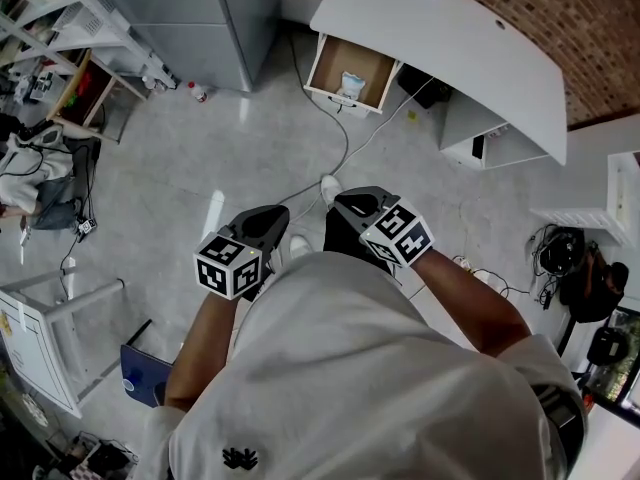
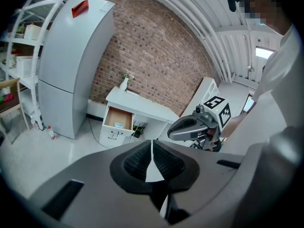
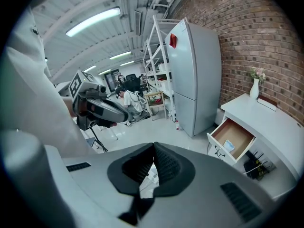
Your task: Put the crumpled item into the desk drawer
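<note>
The white desk (image 1: 450,38) stands at the far side of the room, and its drawer (image 1: 345,70) is pulled open. A pale crumpled item (image 1: 351,85) lies inside the drawer near its front. That same item (image 3: 230,146) shows in the right gripper view and, very small, as the item (image 2: 118,125) in the left gripper view. I hold both grippers at chest height, well back from the desk. My left gripper (image 1: 277,220) is shut and empty. The right gripper (image 1: 350,204) is shut too, with nothing between its pads.
A grey fridge (image 1: 200,18) stands left of the desk, with a small bottle (image 1: 197,91) at its foot. Cables (image 1: 345,138) trail across the floor from the drawer toward my feet. Cluttered shelves (image 1: 70,63) and a white frame (image 1: 45,333) line the left side.
</note>
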Demonstrator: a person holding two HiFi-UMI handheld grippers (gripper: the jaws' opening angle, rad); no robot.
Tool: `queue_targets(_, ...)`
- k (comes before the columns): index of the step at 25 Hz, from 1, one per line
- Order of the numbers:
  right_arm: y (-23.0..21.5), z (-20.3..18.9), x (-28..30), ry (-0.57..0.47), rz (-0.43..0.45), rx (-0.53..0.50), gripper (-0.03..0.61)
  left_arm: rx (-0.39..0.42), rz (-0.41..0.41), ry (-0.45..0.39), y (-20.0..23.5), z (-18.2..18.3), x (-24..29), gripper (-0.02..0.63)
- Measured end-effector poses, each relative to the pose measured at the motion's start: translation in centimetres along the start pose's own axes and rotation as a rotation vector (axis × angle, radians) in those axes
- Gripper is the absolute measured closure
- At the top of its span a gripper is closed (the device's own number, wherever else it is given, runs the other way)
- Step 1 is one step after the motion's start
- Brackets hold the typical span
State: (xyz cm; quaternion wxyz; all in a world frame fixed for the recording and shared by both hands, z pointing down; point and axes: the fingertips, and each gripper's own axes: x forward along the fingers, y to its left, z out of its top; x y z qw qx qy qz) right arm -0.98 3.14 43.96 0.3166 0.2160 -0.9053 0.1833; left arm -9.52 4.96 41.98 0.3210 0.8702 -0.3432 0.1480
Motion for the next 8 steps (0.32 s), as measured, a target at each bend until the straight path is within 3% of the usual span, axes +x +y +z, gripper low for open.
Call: queue_targets(8,-3.2,0.3,0.6,0.006,0.003,0.007,0.551,0.001,-0.008,0.017,0.9,1.5,2.7,0.583)
